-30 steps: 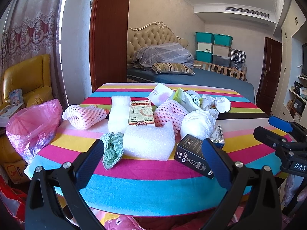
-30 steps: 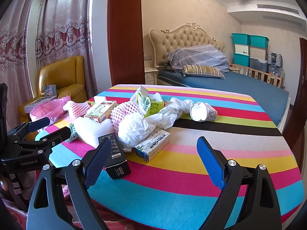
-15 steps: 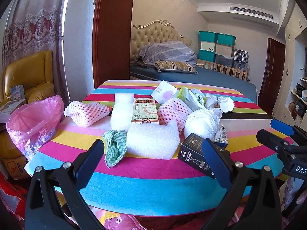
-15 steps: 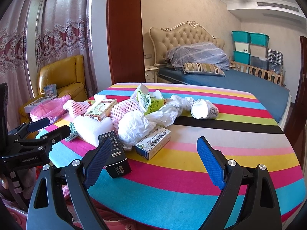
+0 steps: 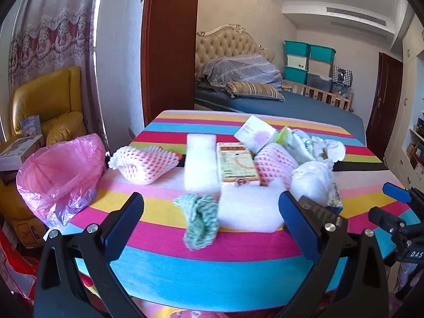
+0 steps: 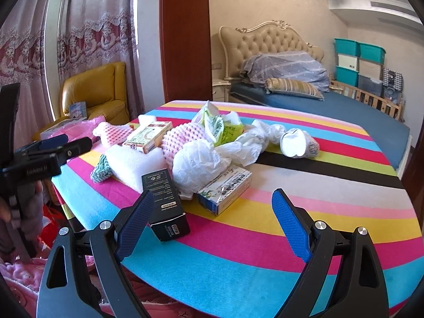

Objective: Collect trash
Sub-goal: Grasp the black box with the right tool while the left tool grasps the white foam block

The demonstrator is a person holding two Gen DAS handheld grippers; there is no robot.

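Since a second ago the left gripper (image 5: 210, 218) has come closer to the trash pile, its fingers spread wide and holding nothing, the green cloth (image 5: 200, 218) now between them. The right gripper (image 6: 212, 221) – likewise released – hangs over the rainbow-striped table (image 6: 265, 267), a bed (image 6: 344, 106) and yellow armchair (image 6: 92, 92) beyond. The black box (image 6: 165, 202) lies just inside its left finger – long axis running away from the fingers; a pink bag (image 5: 58, 177) hangs left of the left gripper's fingers.

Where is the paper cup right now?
In the right wrist view, the paper cup lies tipped over on the striped table's far right side, beside the crumpled white plastic.
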